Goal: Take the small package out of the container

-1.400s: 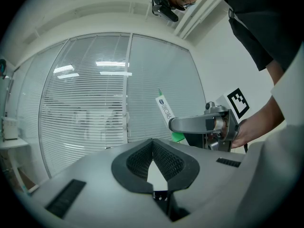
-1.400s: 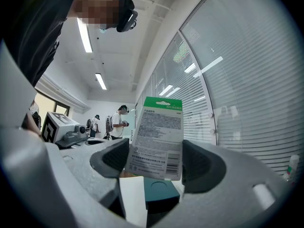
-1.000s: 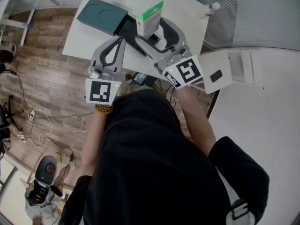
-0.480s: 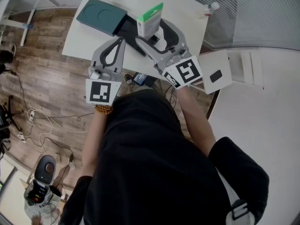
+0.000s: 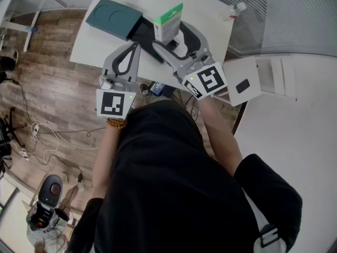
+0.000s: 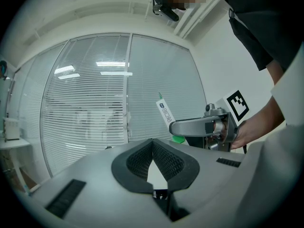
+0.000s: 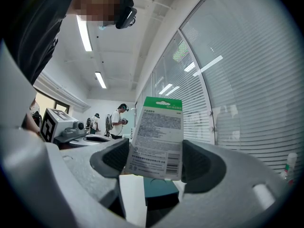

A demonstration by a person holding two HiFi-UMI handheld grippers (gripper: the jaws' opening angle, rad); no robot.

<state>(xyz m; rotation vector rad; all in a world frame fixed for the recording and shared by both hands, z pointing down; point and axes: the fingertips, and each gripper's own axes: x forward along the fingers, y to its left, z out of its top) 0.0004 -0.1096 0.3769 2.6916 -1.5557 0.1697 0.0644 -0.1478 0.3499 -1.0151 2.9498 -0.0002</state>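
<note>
Over the white table (image 5: 210,7), the right gripper (image 5: 169,34) clamps the small package (image 5: 168,20).
The dark green container (image 5: 113,16) lies just ahead-left of the left gripper (image 5: 137,45), whose jaws are pressed together with nothing between them. The green-and-white package stands upright between the right gripper's jaws, out of the container.
</note>
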